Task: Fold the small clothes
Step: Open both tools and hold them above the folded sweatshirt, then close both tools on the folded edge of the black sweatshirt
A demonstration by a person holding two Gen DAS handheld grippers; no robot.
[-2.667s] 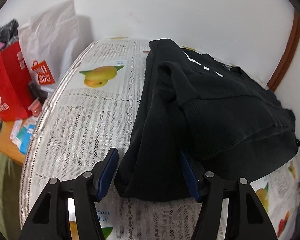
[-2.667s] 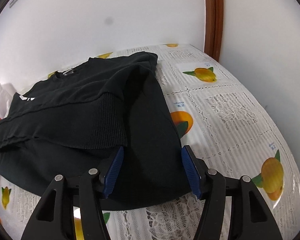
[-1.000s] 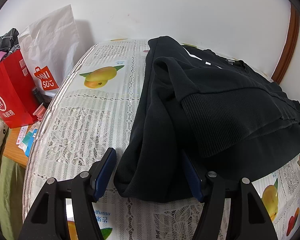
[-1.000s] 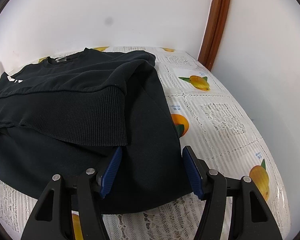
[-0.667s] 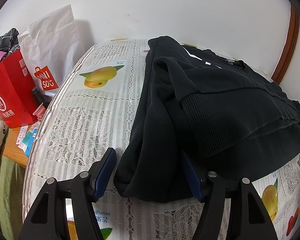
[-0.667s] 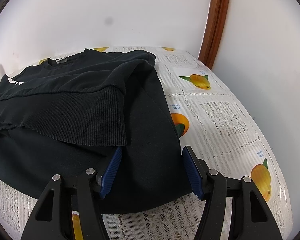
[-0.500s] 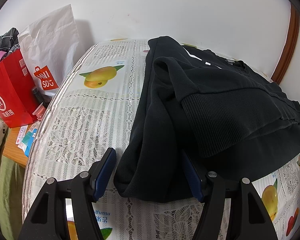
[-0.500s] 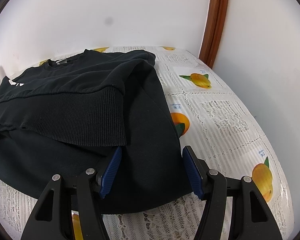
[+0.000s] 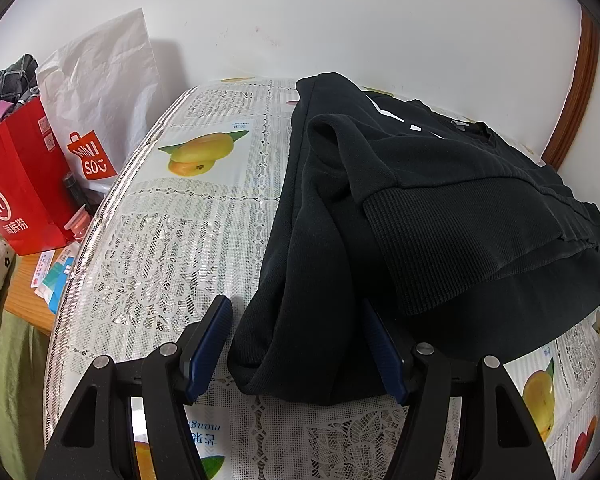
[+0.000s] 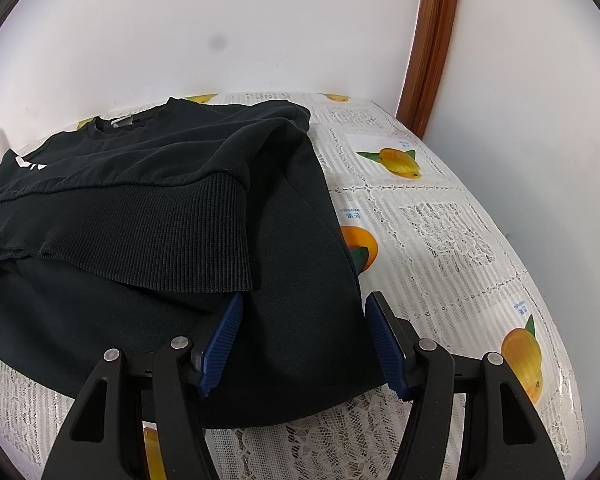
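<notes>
A black sweatshirt (image 9: 420,216) lies partly folded on a table with a lace cloth printed with mangoes (image 9: 152,248). Its ribbed hem is folded back over the body. My left gripper (image 9: 296,344) is open, its blue pads on either side of the garment's near left corner. In the right wrist view the sweatshirt (image 10: 140,208) shows its neck label at the back. My right gripper (image 10: 304,340) is open, its pads on either side of the near right corner. Neither gripper pinches cloth.
A red paper bag (image 9: 16,184) and a white Miniso bag (image 9: 100,108) stand left of the table. The white wall is close behind. A brown wooden door frame (image 10: 432,40) stands at the back right corner. The table edge (image 9: 80,264) curves on the left.
Almost nothing has moved in the last second. Since 2.7 s ago both views have shifted slightly, with both grippers still open around the sweatshirt's near corners.
</notes>
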